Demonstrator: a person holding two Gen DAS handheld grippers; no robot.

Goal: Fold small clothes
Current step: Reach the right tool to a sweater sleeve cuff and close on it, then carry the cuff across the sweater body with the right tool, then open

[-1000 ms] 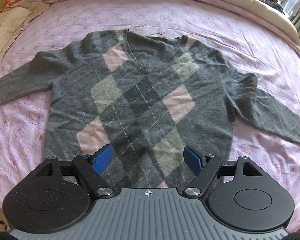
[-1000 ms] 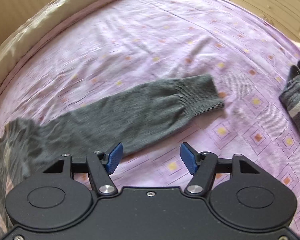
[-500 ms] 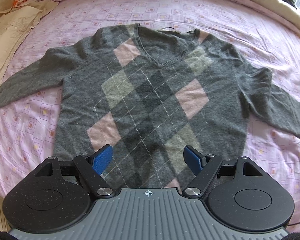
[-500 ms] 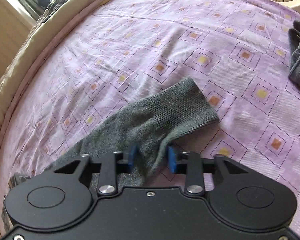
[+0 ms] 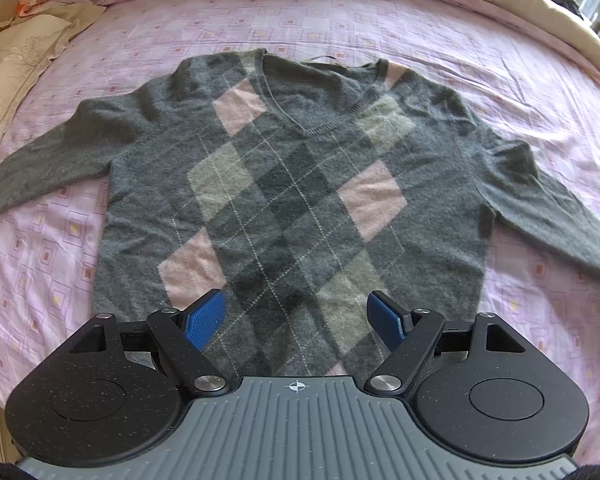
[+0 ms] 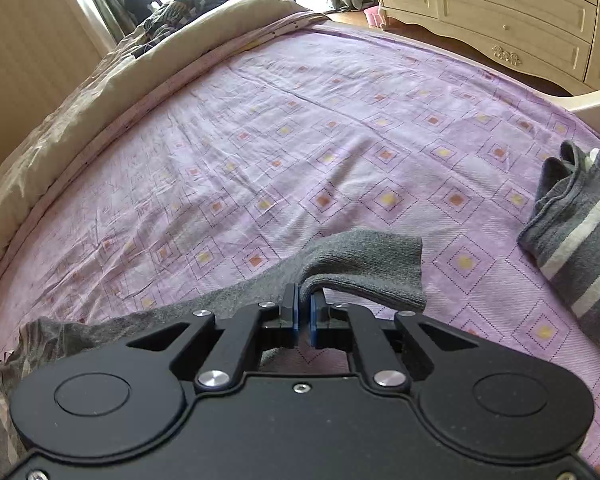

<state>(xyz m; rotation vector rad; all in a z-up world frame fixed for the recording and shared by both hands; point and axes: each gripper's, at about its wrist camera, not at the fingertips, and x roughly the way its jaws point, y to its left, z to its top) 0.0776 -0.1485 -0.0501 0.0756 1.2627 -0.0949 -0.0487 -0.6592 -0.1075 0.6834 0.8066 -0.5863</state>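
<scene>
A grey argyle sweater [image 5: 292, 200] with pink and pale green diamonds lies flat, front up, on the lilac bedsheet [image 5: 340, 20], both sleeves spread out. My left gripper [image 5: 296, 316] hovers open above the sweater's hem, blue pads apart, nothing between them. In the right wrist view the sweater's sleeve [image 6: 364, 268] ends in a ribbed cuff that is lifted off the sheet. My right gripper [image 6: 304, 312] is shut on the sleeve just behind the cuff.
A folded grey and white striped garment [image 6: 580, 236] lies on the bed at the right. A beige duvet [image 6: 80, 112] runs along the far side, with dark clothes [image 6: 180, 4] on it. A cream dresser [image 6: 512, 12] stands beyond the bed.
My right gripper went from open over the sleeve to shut on it near the cuff, and raised it. The left gripper stayed open and drew back slightly from the sweater.
</scene>
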